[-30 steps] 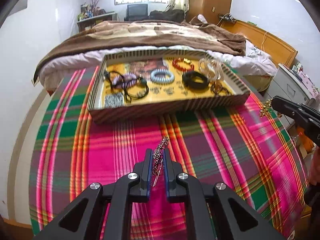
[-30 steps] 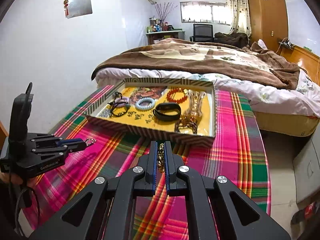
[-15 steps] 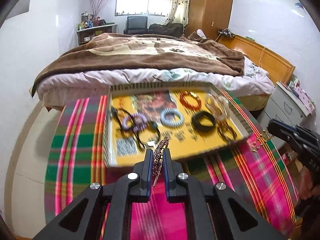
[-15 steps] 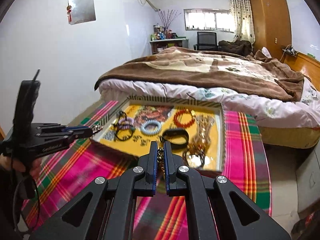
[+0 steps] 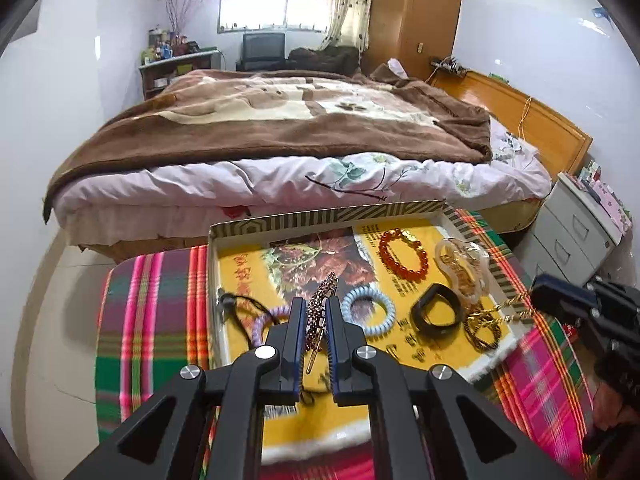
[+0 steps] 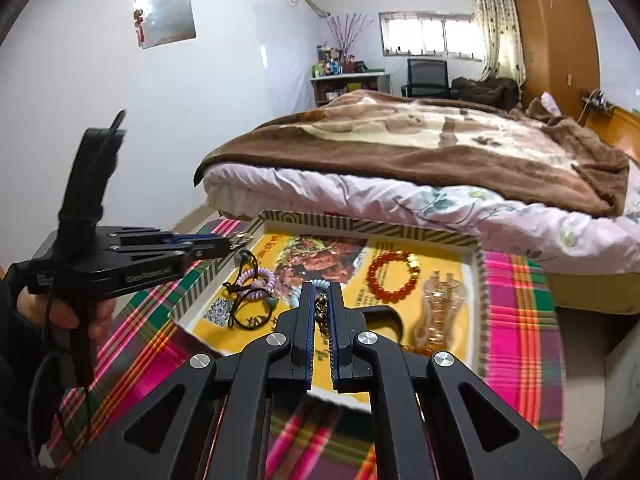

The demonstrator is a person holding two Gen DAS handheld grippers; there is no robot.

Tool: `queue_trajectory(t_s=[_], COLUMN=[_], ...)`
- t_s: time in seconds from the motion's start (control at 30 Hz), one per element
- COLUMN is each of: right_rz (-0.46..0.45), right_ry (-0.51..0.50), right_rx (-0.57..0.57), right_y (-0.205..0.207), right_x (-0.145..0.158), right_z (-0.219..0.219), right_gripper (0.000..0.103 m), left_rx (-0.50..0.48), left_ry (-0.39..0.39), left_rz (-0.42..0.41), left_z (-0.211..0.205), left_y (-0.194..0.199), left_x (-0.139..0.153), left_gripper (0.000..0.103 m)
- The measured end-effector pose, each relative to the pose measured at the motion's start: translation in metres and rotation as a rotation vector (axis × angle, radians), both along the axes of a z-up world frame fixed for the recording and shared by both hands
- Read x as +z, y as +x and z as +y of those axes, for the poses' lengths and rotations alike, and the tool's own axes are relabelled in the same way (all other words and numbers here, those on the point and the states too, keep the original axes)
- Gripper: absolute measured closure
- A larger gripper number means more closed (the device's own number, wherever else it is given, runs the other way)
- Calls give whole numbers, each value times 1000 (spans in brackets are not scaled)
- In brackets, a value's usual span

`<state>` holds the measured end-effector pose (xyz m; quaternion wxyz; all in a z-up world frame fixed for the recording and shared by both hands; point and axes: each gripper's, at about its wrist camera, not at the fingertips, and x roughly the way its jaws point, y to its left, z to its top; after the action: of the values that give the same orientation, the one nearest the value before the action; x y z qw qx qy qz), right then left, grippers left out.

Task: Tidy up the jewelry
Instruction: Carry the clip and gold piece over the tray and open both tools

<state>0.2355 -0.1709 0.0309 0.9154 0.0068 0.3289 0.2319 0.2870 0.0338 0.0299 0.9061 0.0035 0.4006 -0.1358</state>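
**Gold chain and beaded clip held over the jewelry tray**

Black-fingered, my left gripper (image 5: 313,312) is clamped tight on a beaded hair clip (image 5: 322,300), whose studded end sticks up past the fingertips while its thin metal leg hangs down between the jaws. I point that gripper forward and steeply down, over the near left part of the striped tray (image 5: 328,216). Seen from the right wrist camera, the same gripper (image 6: 236,240) reaches in level from the left, my hand (image 6: 60,312) wrapped around its handle low at the frame's edge, the clip's tip just over the tray's left rim.

My right gripper (image 6: 321,300) is closed on a gold chain (image 6: 320,312), pinched between the blue pads, and it tilts down over the tray's near middle. From the left wrist camera that gripper (image 5: 536,296) enters from the right with the chain (image 5: 508,308) dangling off its tip above the tray's right corner.

Inside the tray lie a red bead bracelet (image 5: 402,254), a pale blue coil tie (image 5: 368,310), a black band (image 5: 436,314), a clear bangle (image 5: 460,268) and a black cord (image 6: 244,308). The tray sits on a plaid cloth (image 5: 152,320).
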Motion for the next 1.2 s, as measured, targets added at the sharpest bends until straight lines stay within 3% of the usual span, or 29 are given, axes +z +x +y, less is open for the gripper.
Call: queue_trajectory(t_s=[0.37,0.77,0.83,0.9,0.93,1.2], right_rz=[101,165,167,166,166,167], right_ry=[14,-44,-46,-52,-56,-54], right_rx=[51,90,93,91,87,69], right_y=[32,33,33,32,33,26], right_x=[-40,-70,-71,-71,-71,-70], right_z=[31,40,41,41,42,39], right_gripper=[97,97,97,97,97,89], left_rx=[9,-2,-2,-1,-2,5], left_ry=[-13,12,16,24,21,34], left_rz=[104,142,144,137,136,118], left_z=[-5,-16,-18,-19,-20,-20], left_y=[68,82,81,79,79,69], left_x=[-46,-68,-68,-66,-65,-54], left_gripper=[93,93,87,63,59,45])
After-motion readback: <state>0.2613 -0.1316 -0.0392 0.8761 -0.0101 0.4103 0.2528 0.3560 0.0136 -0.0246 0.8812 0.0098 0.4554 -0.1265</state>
